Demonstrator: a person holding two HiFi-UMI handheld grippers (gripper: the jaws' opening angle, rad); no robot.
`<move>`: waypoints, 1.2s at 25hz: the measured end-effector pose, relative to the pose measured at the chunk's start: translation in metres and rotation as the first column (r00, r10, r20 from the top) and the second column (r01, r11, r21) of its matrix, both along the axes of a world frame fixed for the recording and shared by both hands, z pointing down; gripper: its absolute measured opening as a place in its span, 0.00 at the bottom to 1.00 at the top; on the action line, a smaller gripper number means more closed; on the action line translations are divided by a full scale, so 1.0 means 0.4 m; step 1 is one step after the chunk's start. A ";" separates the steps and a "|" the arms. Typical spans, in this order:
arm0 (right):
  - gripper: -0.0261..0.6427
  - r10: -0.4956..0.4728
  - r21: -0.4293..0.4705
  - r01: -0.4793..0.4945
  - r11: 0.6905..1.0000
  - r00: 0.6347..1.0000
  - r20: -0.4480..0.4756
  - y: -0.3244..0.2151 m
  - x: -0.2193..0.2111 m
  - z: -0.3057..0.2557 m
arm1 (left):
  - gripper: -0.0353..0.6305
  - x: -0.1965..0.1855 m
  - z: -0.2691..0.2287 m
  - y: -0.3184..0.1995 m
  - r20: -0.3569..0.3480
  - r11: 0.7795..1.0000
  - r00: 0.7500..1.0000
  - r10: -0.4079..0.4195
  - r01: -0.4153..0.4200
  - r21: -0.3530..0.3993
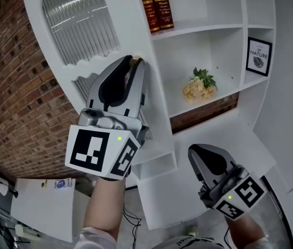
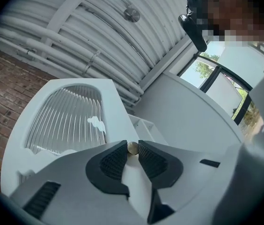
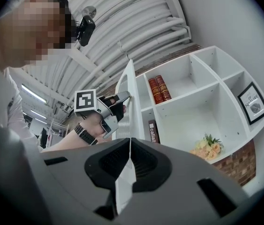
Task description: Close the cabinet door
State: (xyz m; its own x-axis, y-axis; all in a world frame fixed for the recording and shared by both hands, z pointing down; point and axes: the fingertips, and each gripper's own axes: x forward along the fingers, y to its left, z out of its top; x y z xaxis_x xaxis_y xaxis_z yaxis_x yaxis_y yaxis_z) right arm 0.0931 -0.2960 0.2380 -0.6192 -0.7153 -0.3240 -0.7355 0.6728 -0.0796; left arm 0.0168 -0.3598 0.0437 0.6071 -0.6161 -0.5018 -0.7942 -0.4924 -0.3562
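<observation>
A red brick wall (image 1: 16, 87) stands behind a white shelf unit (image 1: 203, 40) with curved edges. White pipes run under the ceiling (image 2: 76, 36).

The cabinet door (image 1: 66, 40) is open, swung out from the left side of the shelf unit. From the right gripper view it shows nearly edge-on, standing away from the compartments. It is a smooth, white-painted panel with an arched window of ribbed glass (image 2: 64, 118). Near its free edge sits a small, round, brass-coloured knob (image 2: 132, 147).

The left tool (image 1: 134, 65) is clamped on that knob, with a ridged black pad pressed against either side of it. The left forearm (image 1: 105, 206) reaches up from below with the tool tilted upward. In the right gripper view a dark strap (image 3: 82, 134) circles the wrist.

The right tool (image 3: 129, 143) hangs lower and well apart from the door. It points towards the open shelves with its jaws pressed together and nothing between them.

Inside the unit, two red books (image 1: 156, 7) with gilt spines stand upright in an upper compartment. A small bunch of pale yellow flowers (image 1: 201, 84) lies on the shelf below. A black-framed print (image 1: 258, 56) leans in the narrow compartment at the right.
</observation>
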 end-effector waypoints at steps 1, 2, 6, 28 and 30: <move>0.07 -0.005 0.000 0.005 1.000 1.000 -0.001 -0.009 0.005 0.001 | 0.18 0.005 0.000 -0.011 -0.002 1.000 1.000 -0.009 0.009 0.002; 0.07 -0.010 0.000 0.010 1.000 1.000 -0.003 -0.017 0.008 0.002 | 0.18 0.009 0.000 -0.020 -0.005 1.000 1.000 -0.017 0.017 0.004; 0.07 -0.030 0.003 0.031 1.000 0.999 -0.013 -0.050 0.011 0.006 | 0.18 0.017 -0.002 -0.054 -0.015 0.999 0.999 -0.042 0.042 0.003; 0.07 -0.096 -0.014 0.095 0.995 0.995 -0.018 -0.197 0.052 0.027 | 0.18 0.045 -0.006 -0.237 -0.032 0.985 0.985 -0.172 0.172 -0.009; 0.07 -0.097 -0.017 0.096 0.995 0.995 -0.016 -0.206 0.056 0.030 | 0.18 0.044 -0.007 -0.250 -0.035 0.984 0.983 -0.179 0.178 -0.012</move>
State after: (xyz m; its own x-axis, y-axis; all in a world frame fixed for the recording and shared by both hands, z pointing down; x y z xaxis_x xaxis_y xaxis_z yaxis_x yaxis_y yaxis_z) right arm 0.1156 -0.3785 0.2500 -0.6911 -0.6569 -0.3016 -0.6685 0.7395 -0.0789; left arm 0.0344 -0.4599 0.0410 0.4687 -0.7172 -0.5157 -0.8817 -0.3445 -0.3224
